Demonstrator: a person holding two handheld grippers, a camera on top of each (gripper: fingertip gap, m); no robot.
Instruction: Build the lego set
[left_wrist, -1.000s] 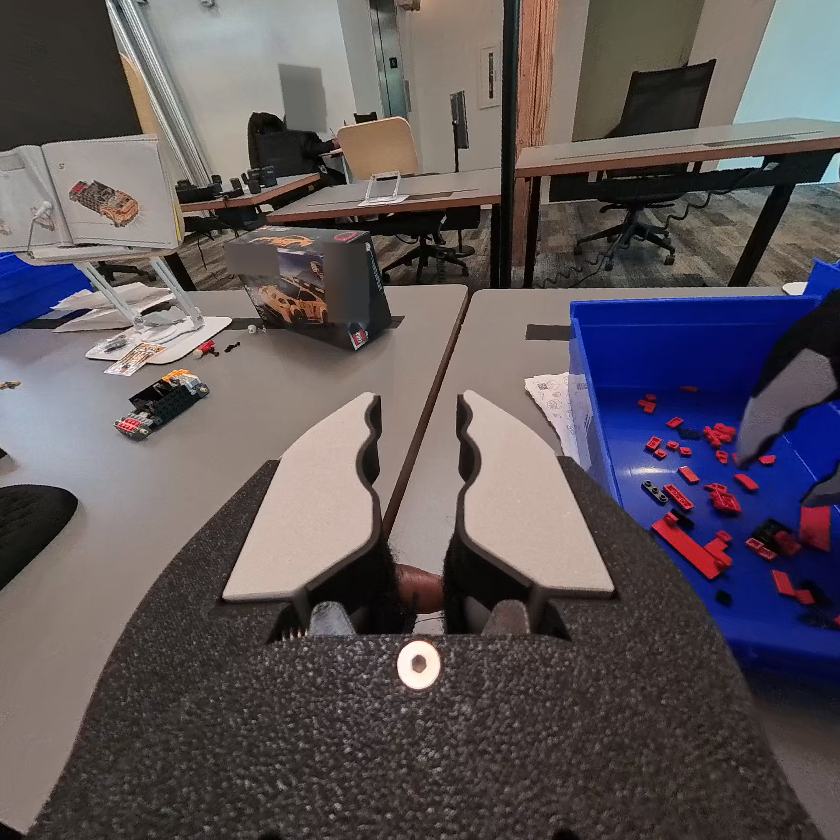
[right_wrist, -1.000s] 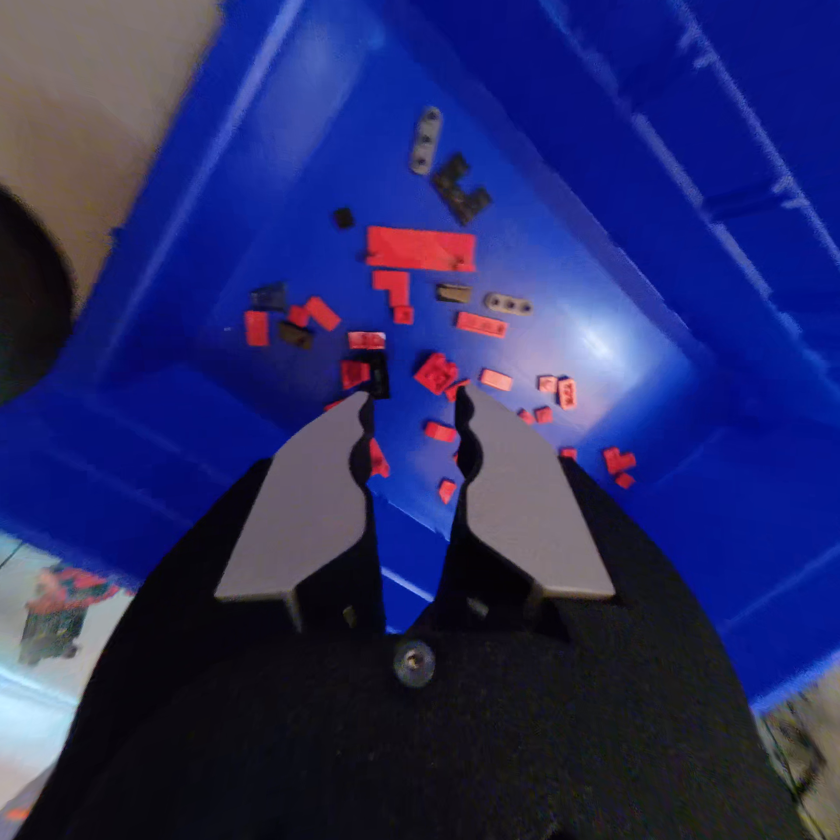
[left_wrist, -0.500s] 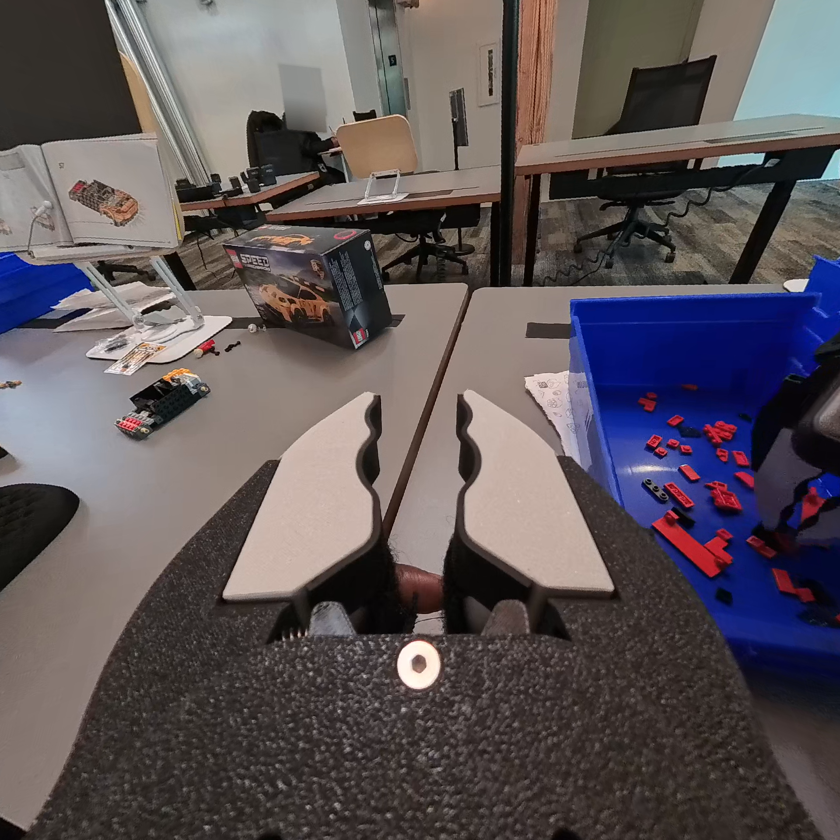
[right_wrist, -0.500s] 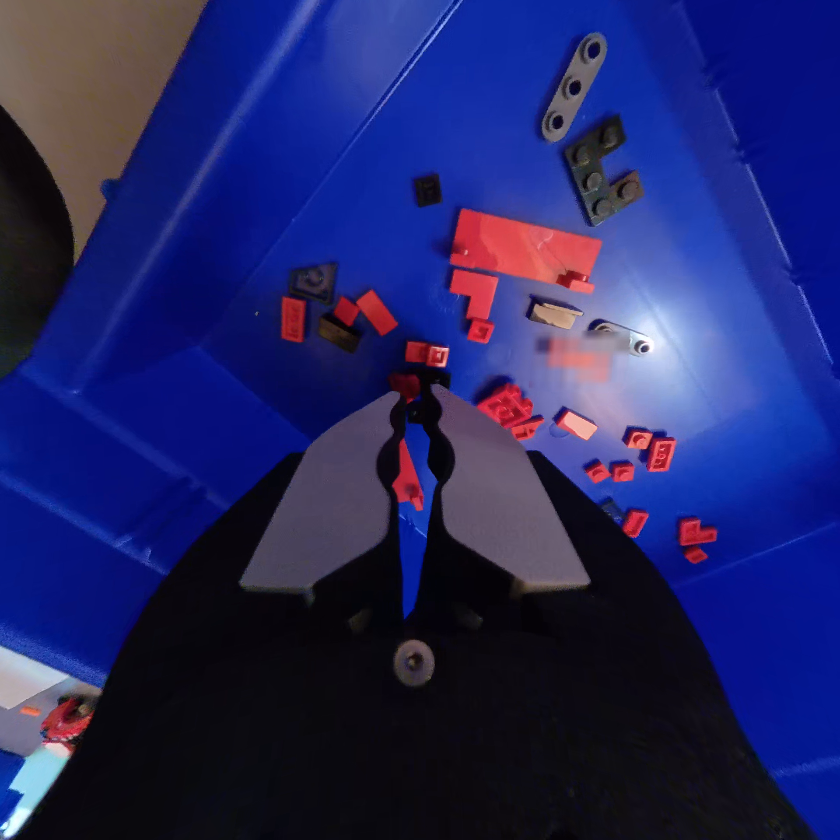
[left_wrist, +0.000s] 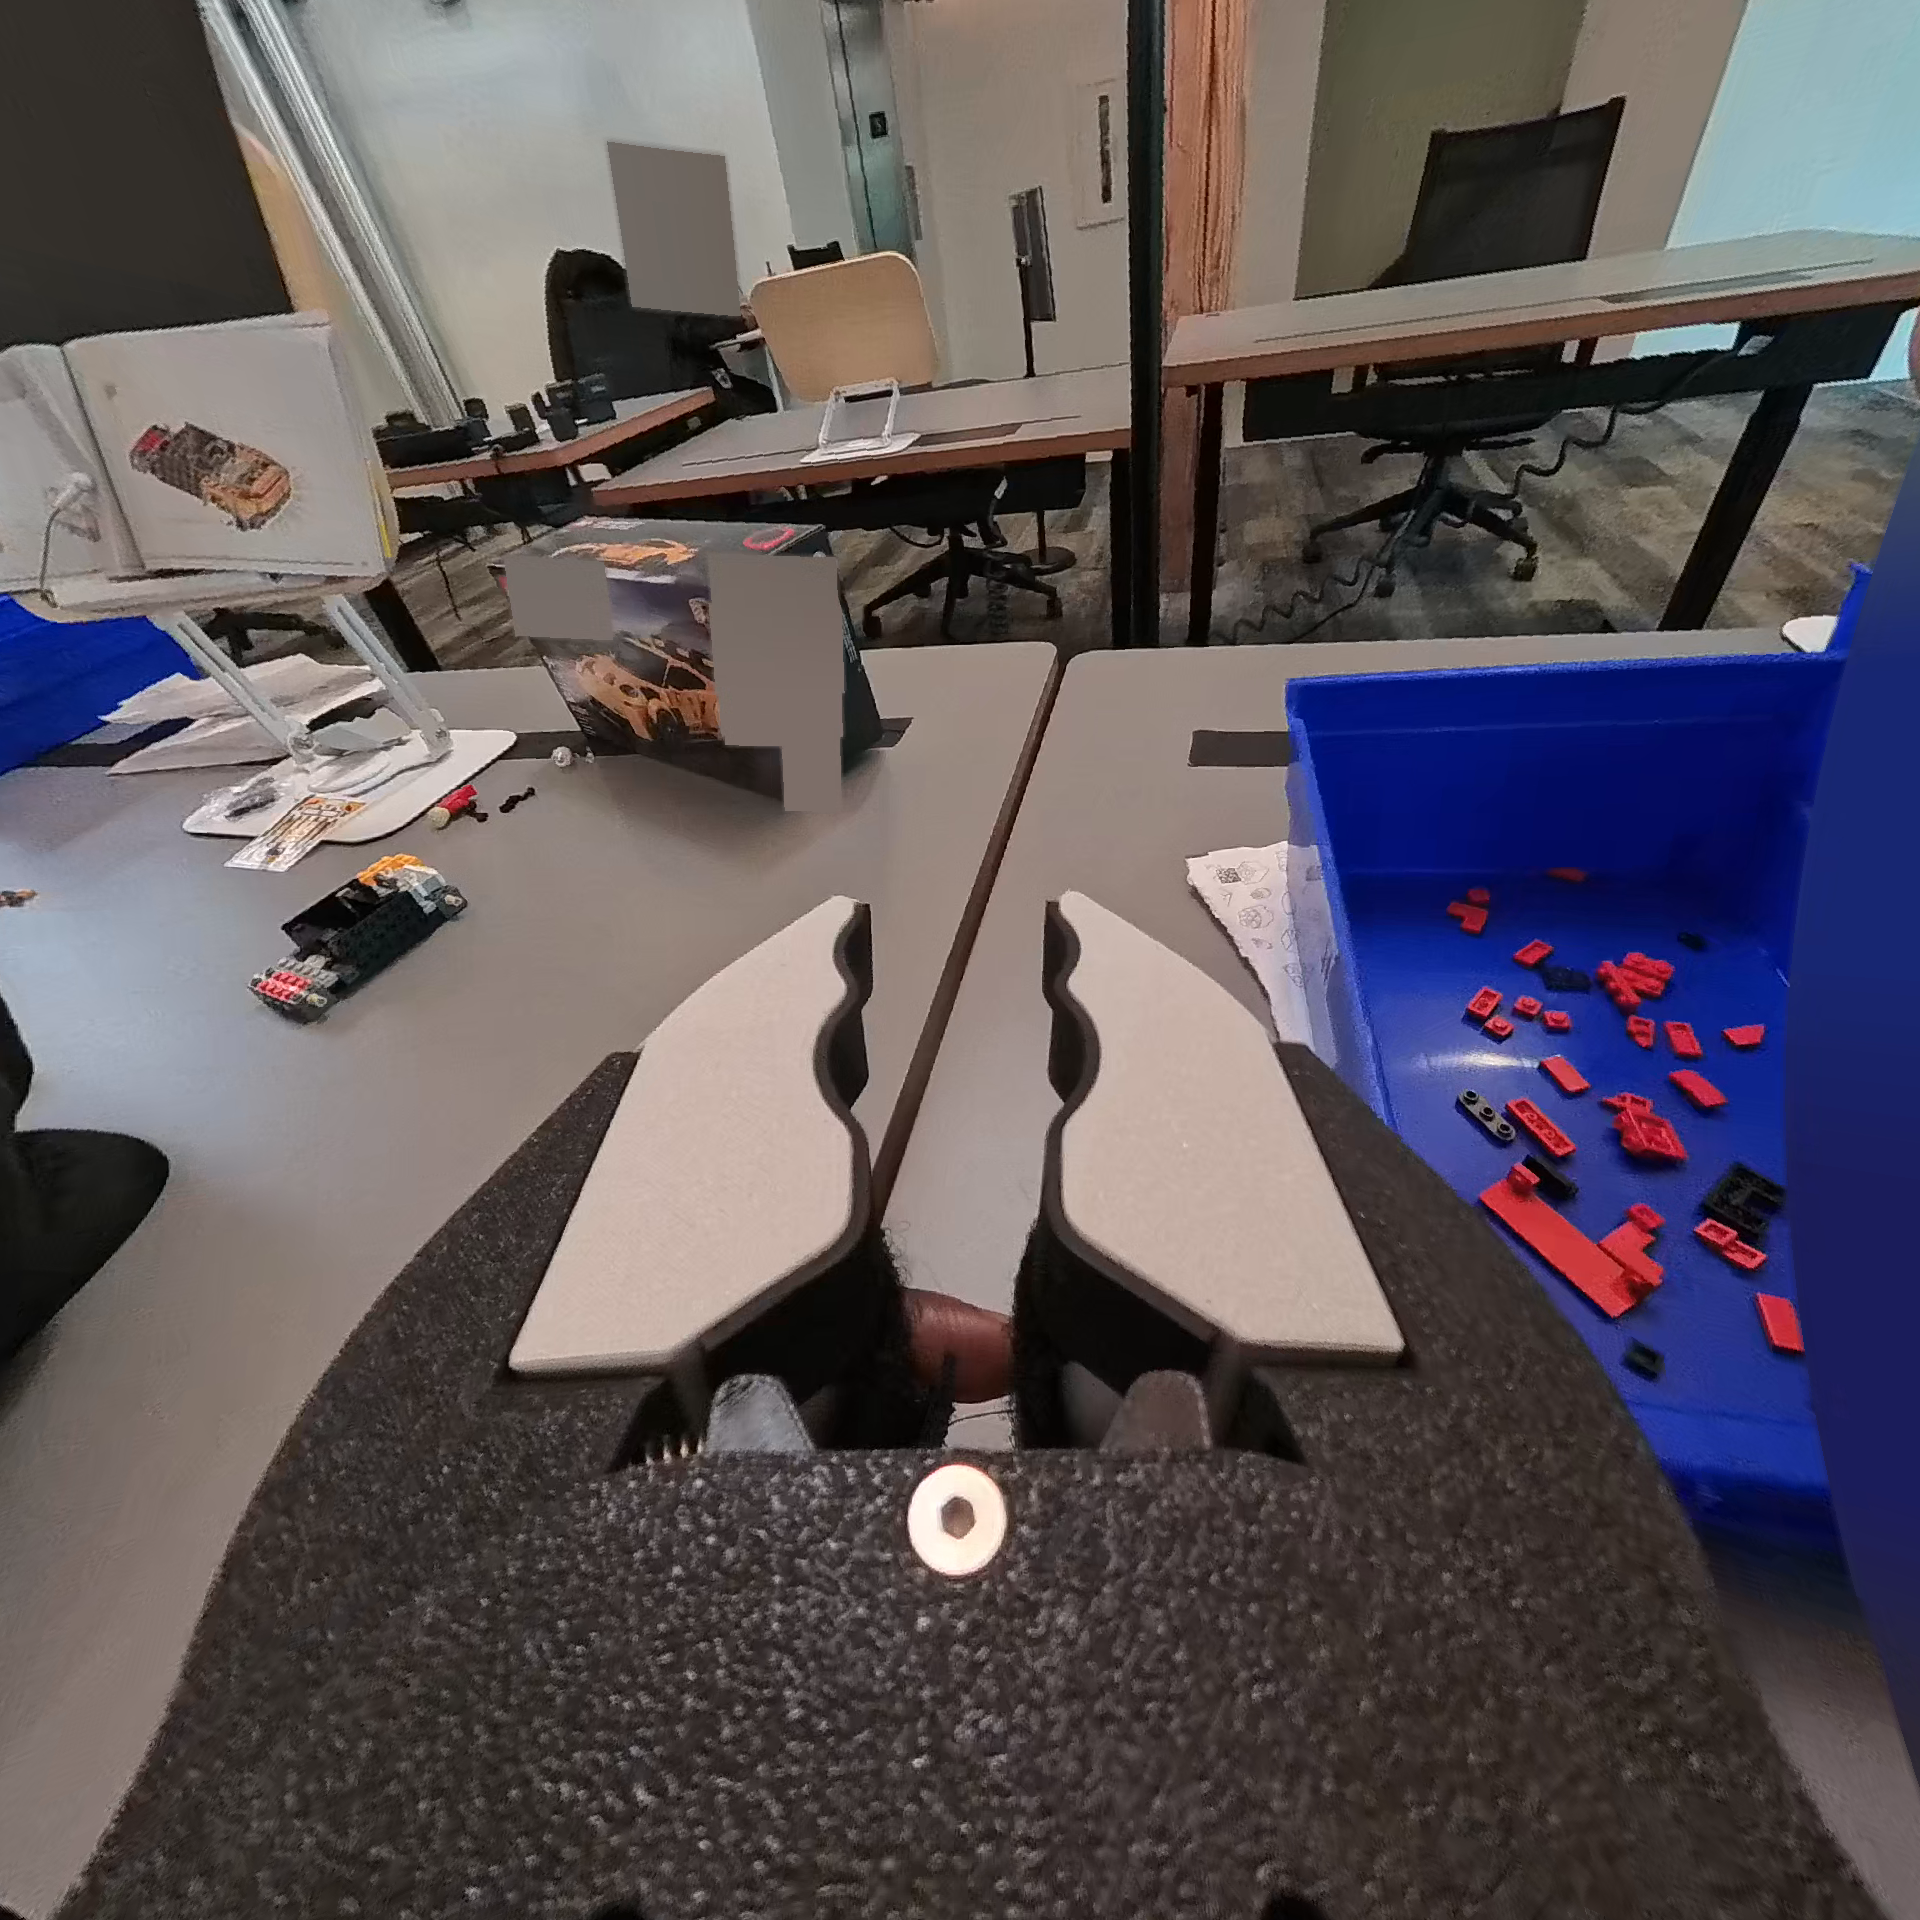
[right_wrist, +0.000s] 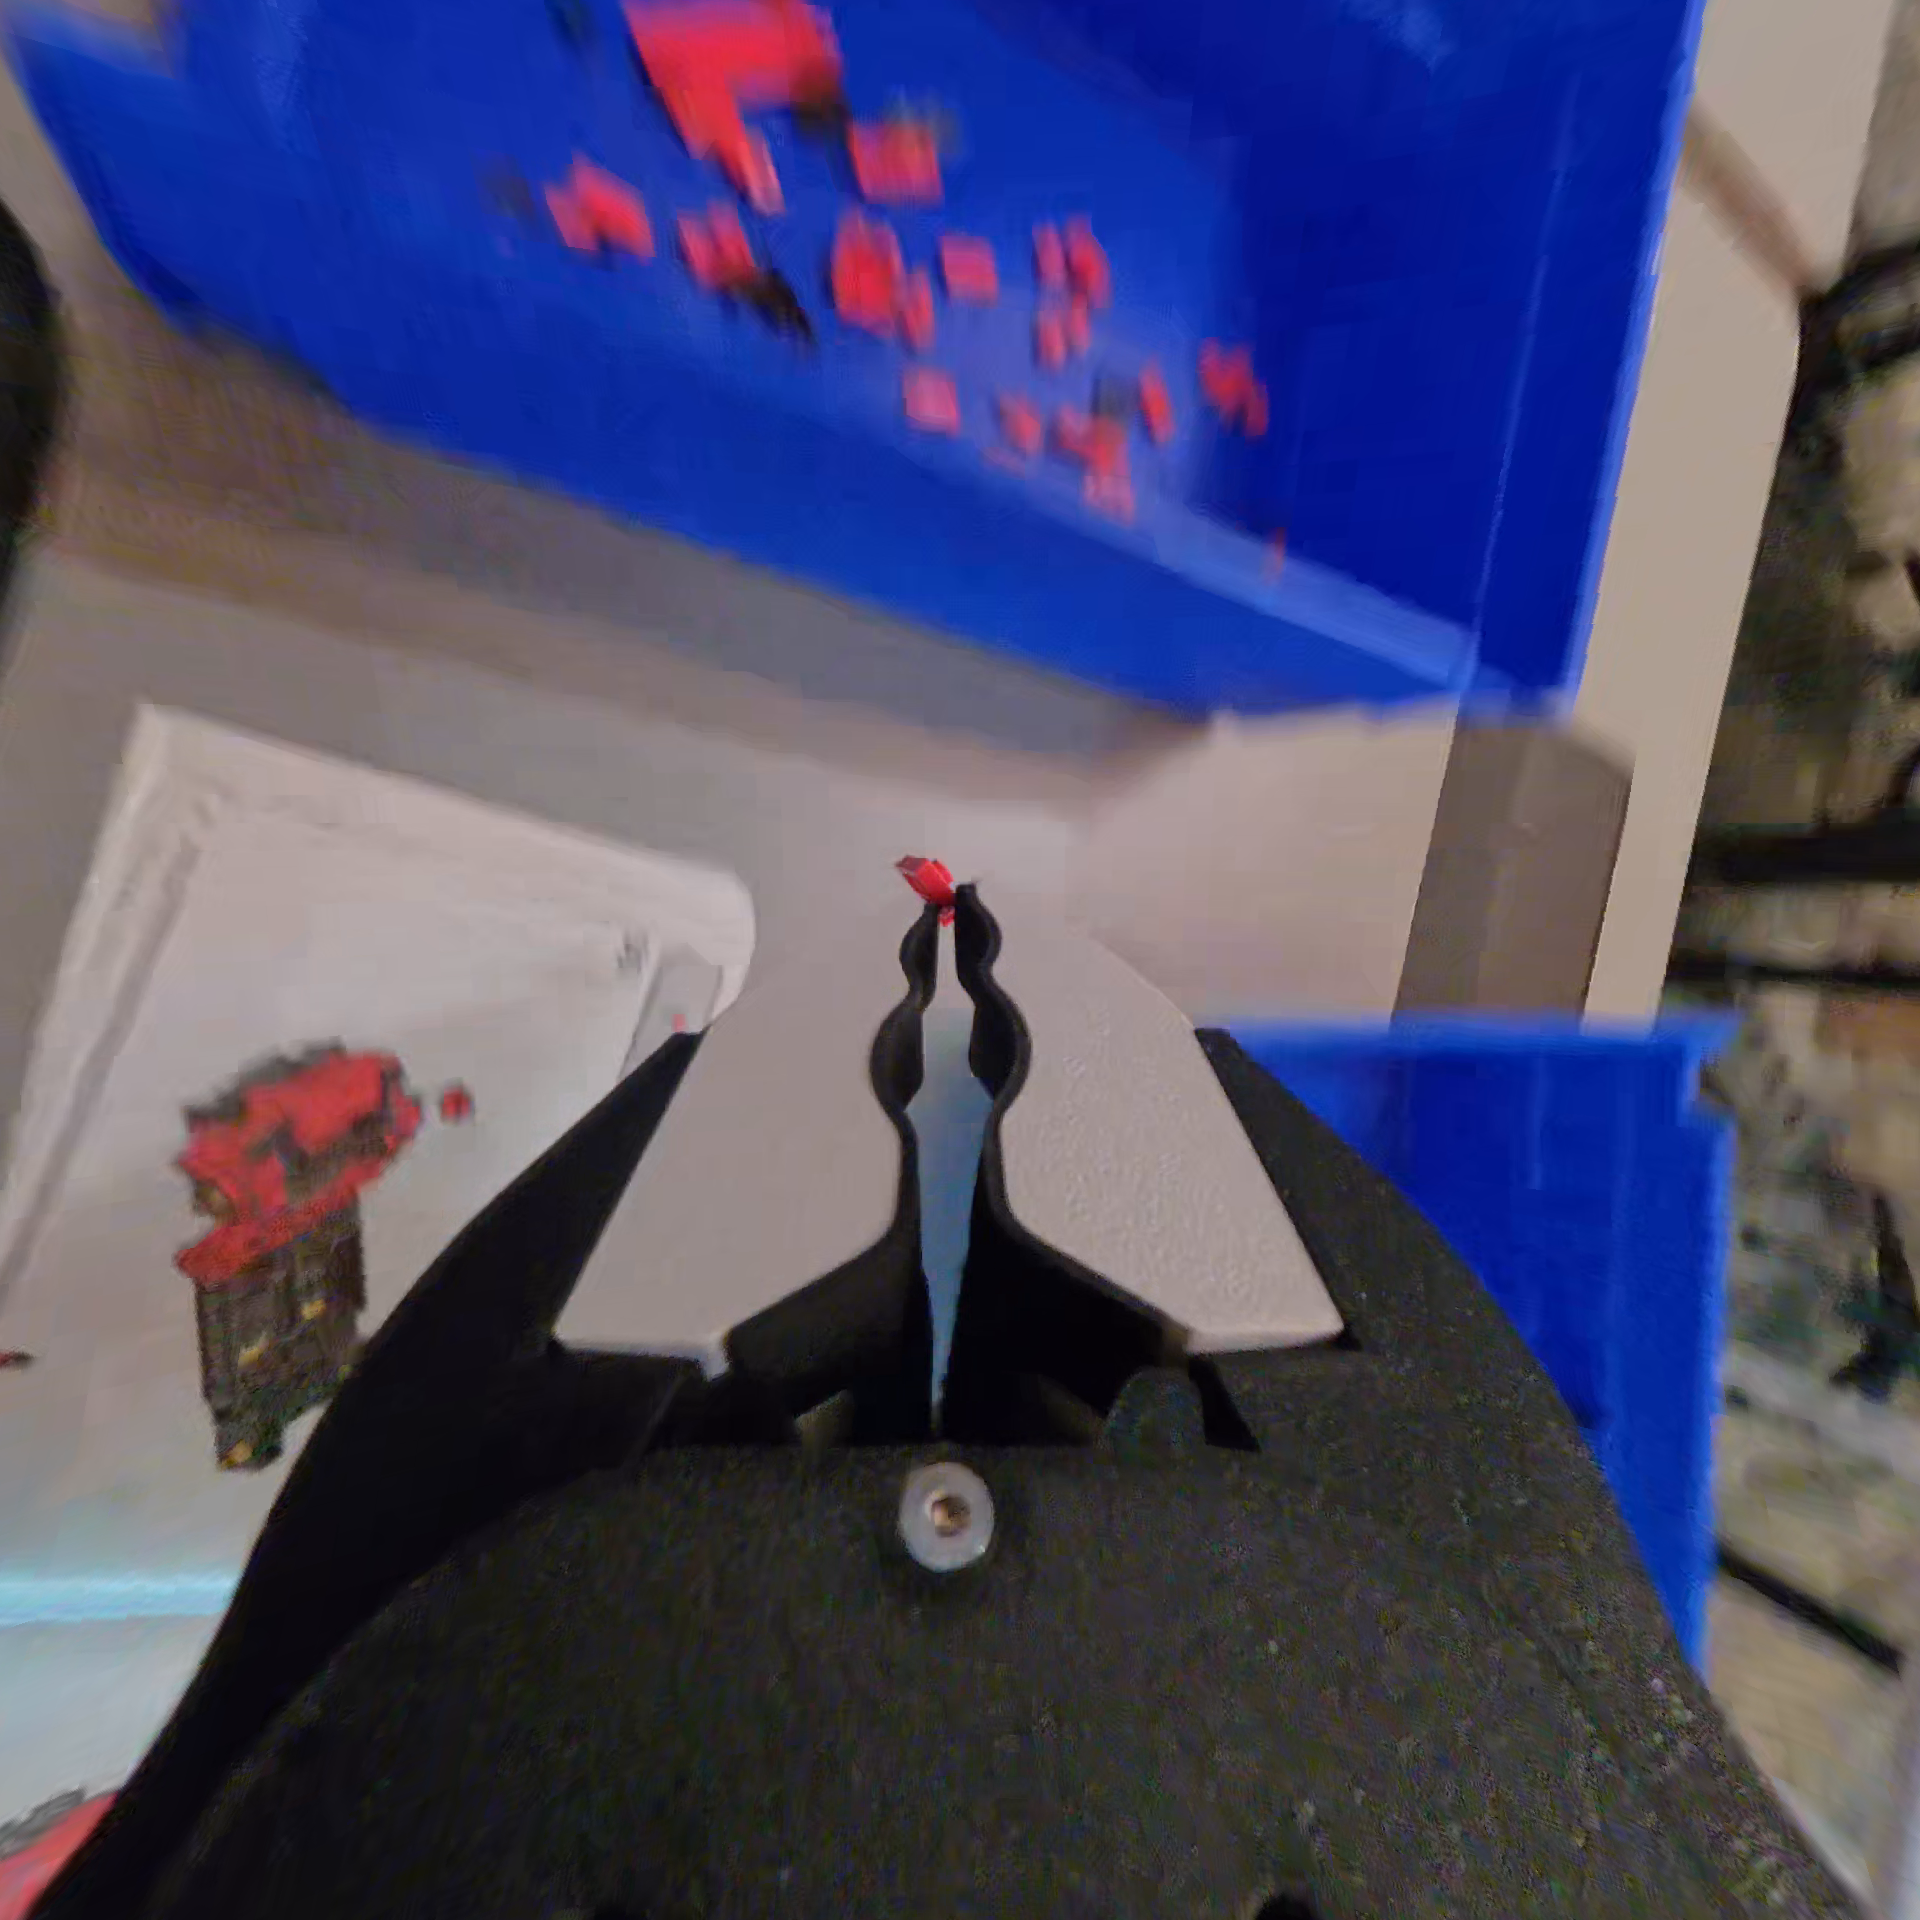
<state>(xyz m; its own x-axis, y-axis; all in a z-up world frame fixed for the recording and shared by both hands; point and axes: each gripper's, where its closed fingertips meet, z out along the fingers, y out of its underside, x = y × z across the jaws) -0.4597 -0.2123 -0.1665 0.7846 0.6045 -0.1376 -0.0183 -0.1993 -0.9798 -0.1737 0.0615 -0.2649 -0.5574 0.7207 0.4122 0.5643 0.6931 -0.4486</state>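
A small red piece (right_wrist: 925, 881) is pinched at the tips of the right gripper (right_wrist: 943, 914), centre frame. The left gripper (left_wrist: 954, 925) is held apart, empty. The half-built car (left_wrist: 355, 935) sits mid-left — many loose bricks remain in the blue bin (left_wrist: 1558, 748), right, so much is judged unfinished.

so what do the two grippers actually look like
Both match: the left gripper and right gripper each have a rough, grainy black body, two flat light grey fingers with wavy black inner edges, and one silver hex screw centred below them.
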